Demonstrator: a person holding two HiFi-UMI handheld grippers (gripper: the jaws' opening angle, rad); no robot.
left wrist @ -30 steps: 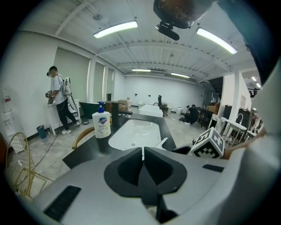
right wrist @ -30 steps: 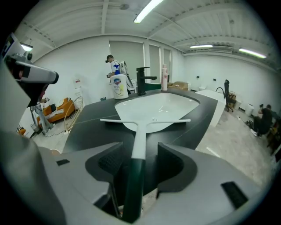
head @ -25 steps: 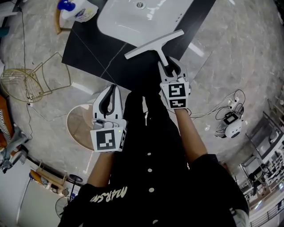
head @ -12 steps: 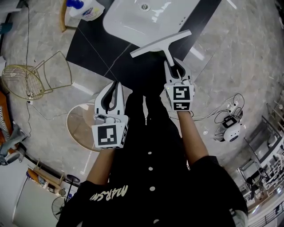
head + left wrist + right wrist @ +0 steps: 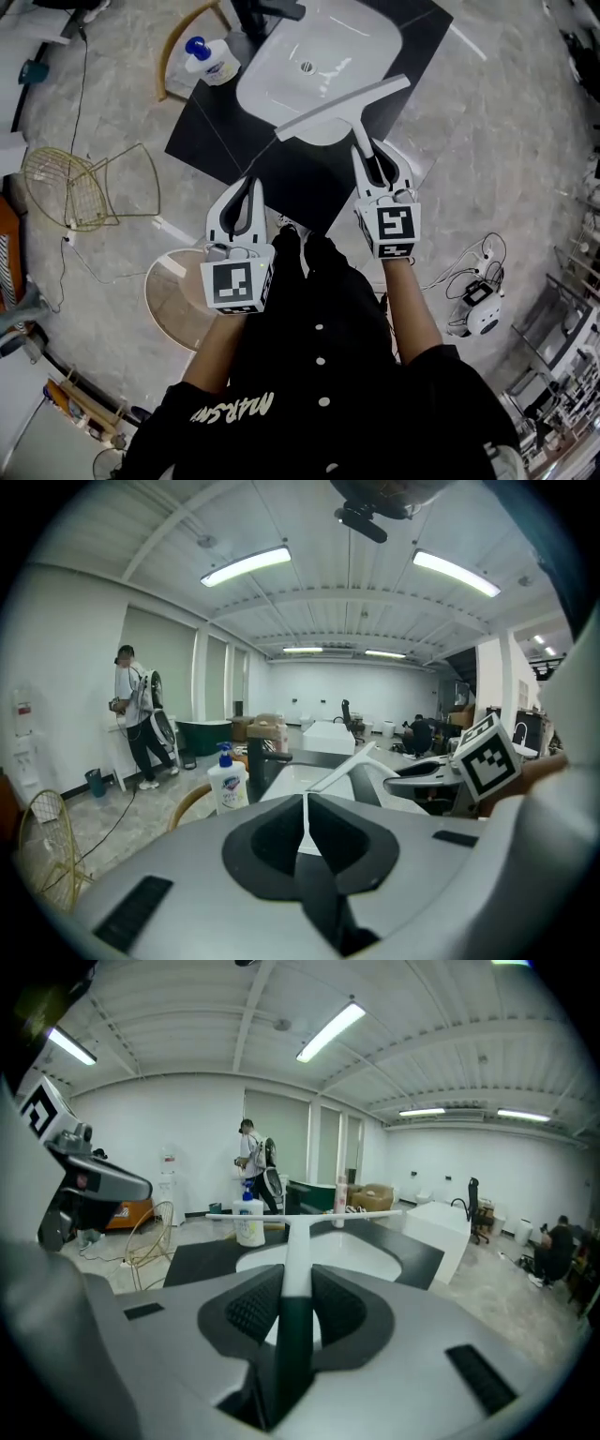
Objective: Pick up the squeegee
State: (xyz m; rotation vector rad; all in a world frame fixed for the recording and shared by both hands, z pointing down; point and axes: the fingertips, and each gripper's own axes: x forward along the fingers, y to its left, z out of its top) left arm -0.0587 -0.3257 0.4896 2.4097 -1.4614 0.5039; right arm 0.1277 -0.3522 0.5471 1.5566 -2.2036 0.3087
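Black counter [image 5: 216,141]: fills the floor space at 12 o'clock from the person, and carries the basin.
Sink basin [image 5: 347,42]: white, sunk into the counter, its drain towards 12 o'clock.
Squeegee [image 5: 345,108]: white T-shape. The blade crosses the near rim of the basin at about 1 o'clock from the person, tilted with its right end higher. The handle runs back into the right gripper. In the right gripper view the squeegee [image 5: 297,1241] appears to be raised off the counter, with the blade level in front of the basin.
Right gripper [image 5: 369,155]: its jaws have just been closing and are now part-way in, with the ribbed pads clamped on both sides of the handle where the dark grip meets the white shaft [image 5: 298,1283].
Left gripper [image 5: 247,183]: jaws pressed together on nothing [image 5: 306,803], held at 9 o'clock from the right one and well apart from the squeegee.
Soap bottle [image 5: 208,64]: pump bottle with a blue top, at 10 o'clock from the basin.
Step in hand: the lift, probably nearly done.
How to do it well: keep the squeeze steady, since the long blade can twist a thin handle. Raise it straight, keep the blade level, and steer its ends clear of the basin rim and bottle.
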